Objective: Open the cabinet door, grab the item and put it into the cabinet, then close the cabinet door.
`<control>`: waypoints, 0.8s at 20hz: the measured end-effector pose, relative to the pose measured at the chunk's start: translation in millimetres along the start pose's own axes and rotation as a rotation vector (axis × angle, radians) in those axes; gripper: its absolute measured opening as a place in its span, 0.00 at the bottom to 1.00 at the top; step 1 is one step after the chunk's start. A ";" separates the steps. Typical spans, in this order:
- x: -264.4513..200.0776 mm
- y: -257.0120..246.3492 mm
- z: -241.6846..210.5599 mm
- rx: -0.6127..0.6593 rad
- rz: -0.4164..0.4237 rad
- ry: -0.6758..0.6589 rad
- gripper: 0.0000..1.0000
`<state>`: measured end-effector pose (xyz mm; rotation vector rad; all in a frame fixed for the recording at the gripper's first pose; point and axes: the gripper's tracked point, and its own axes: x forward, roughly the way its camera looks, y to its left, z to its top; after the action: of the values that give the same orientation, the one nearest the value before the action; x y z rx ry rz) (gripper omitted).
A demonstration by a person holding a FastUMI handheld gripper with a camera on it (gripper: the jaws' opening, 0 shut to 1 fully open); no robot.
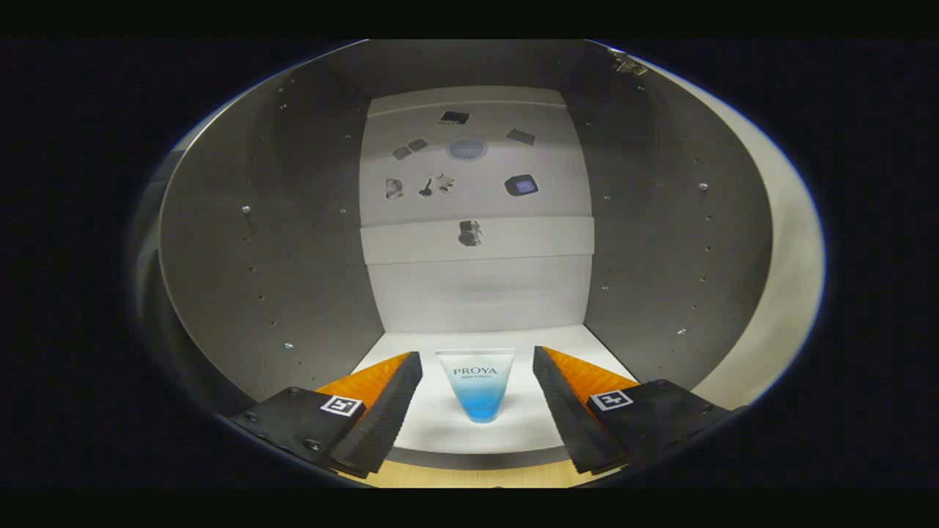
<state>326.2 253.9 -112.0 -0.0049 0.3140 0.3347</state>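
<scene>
The fingers (477, 411) stand wide apart and grip nothing. Between them, clear of both pads, a tube (477, 383) stands upright on its cap on the white floor of the cabinet (293, 242), near the front edge. The cabinet's grey side walls rise to the left and right of it, and a pale back wall lies far behind. A strip of wooden counter (469, 478) shows nearest, just below the cabinet floor.

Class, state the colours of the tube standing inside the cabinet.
The tube fades from white at top to blue at bottom, clearest in the gripper view, between the open gripper fingers.
</scene>
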 end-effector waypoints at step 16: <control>-241.7 -27.9 -23.0 0.045 -0.129 -0.135 0.97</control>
<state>111.6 148.4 -61.6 0.0414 0.1858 0.1987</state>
